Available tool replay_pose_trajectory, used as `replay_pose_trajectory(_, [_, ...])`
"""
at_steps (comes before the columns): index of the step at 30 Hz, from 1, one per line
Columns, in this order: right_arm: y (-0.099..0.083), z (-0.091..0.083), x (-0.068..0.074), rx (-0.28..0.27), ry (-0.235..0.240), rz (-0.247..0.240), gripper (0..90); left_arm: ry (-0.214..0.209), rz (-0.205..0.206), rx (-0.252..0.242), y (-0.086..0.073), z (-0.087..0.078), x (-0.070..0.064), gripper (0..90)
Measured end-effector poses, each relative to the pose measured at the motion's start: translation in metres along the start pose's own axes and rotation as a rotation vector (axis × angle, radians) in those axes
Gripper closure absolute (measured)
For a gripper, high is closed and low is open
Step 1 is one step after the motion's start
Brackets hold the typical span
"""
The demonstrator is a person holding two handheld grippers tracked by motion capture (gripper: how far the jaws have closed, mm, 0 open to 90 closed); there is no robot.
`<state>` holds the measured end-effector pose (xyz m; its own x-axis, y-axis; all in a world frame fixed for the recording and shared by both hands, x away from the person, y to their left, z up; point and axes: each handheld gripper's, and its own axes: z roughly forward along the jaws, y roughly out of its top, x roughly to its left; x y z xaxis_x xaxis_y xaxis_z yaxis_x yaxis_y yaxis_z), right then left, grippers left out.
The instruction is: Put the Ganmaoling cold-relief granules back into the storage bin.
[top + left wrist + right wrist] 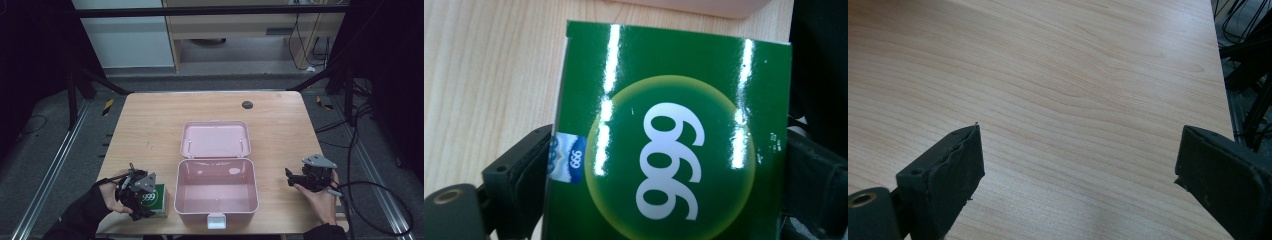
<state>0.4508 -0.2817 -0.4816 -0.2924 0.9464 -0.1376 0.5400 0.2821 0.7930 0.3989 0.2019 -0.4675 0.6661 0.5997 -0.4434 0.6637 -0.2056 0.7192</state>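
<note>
Our left gripper (137, 197) clamps a glossy green box (669, 145) marked "999", one black jaw pressed to each of its long sides, the printed face turned up toward us. The box sits at the near left corner of the wooden table (150, 130), and just beyond its far edge, past the fingertips, we see the pale wall of the pink case (216, 192). That case lies open between our two hands, its lid (215, 139) folded back flat on the far side and its white latch (216, 220) facing us; the tray shows nothing inside.

Our right gripper (1078, 165) hovers over bare wood to the right of the case, well apart from it, its jaws spread wide with only table grain between them. Past its right fingertip the table edge drops away to dark cables on the floor. A small dark round disc (247, 104) sits on the far side of the table, well beyond both sets of fingers.
</note>
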Motion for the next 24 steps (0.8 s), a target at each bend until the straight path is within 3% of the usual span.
replay_pose_trajectory(14, [-0.001,0.001,0.000,0.012,0.005,-0.009,5.6,-0.006,-0.003,0.013,0.001,-0.004,-0.002,13.9])
replay_pose_trajectory(24, [-0.001,0.001,0.001,0.011,0.009,-0.006,5.6,-0.011,0.011,-0.016,0.023,-0.022,-0.015,14.0])
